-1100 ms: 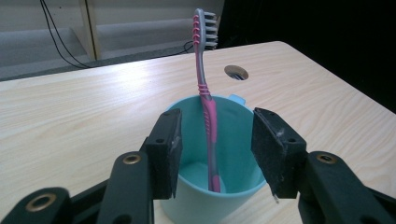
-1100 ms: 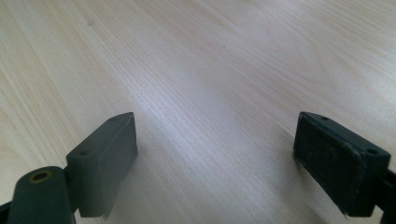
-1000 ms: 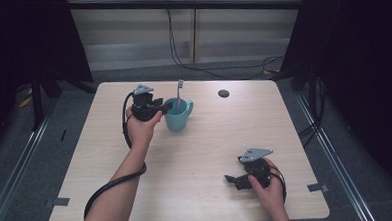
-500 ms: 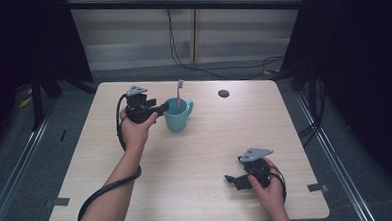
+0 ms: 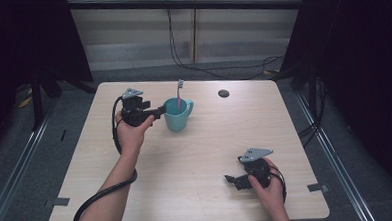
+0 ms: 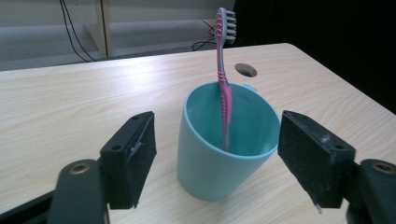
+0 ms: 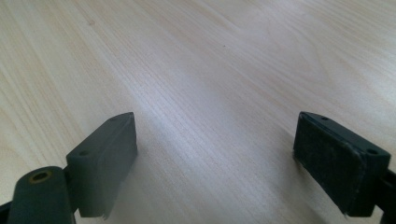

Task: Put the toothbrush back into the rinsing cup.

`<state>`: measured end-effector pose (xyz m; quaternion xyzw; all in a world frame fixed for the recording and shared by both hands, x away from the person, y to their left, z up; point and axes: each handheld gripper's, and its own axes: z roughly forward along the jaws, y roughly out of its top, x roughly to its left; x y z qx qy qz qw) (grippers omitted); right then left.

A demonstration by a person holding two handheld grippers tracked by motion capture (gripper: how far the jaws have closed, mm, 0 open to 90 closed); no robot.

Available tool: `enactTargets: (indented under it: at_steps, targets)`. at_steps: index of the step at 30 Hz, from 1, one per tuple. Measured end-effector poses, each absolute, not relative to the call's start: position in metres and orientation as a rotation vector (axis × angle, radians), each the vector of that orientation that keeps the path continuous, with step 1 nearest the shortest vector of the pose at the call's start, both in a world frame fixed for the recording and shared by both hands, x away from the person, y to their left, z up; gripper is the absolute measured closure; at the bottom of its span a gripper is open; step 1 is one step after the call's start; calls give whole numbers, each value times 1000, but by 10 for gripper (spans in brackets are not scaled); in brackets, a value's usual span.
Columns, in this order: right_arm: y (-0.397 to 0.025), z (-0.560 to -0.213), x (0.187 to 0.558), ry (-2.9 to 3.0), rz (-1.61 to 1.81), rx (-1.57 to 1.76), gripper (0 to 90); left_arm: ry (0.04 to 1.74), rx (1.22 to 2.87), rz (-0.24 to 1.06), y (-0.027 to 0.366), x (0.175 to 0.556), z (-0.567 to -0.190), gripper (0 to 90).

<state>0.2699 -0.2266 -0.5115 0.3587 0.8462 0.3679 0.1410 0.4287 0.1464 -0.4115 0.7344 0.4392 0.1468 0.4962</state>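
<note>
high view is showing the big table (image 5: 197, 190) holding my blue cup (image 5: 176, 116) near the far edge. my left tongs (image 6: 215, 163) are sitting wide apart around it, not touching. my right tongs (image 7: 215, 163) are resting apart on bare wood. a pink toothbrush (image 6: 223, 70) is standing inside the cup.

A pale wooden table (image 5: 196, 155) with a small round hole (image 5: 224, 93) near its far edge stood on a grey floor (image 5: 31, 162), backed by a light panelled wall (image 5: 130, 33) with black cables (image 5: 181, 56) hanging down it, dark curtains (image 5: 362, 58) closing both sides.
</note>
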Motion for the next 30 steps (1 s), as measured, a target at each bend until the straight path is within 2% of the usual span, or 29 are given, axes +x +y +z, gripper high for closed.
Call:
enactTargets:
  at_steps: [13,30]
  targets:
    - [-227,-511,270,2443,1063,1037,132,1070,1781,349,148,423,-412,169]
    - [-227,-512,270,2444,1063,1036,132,1053,1781,331,150,415,-414,160]
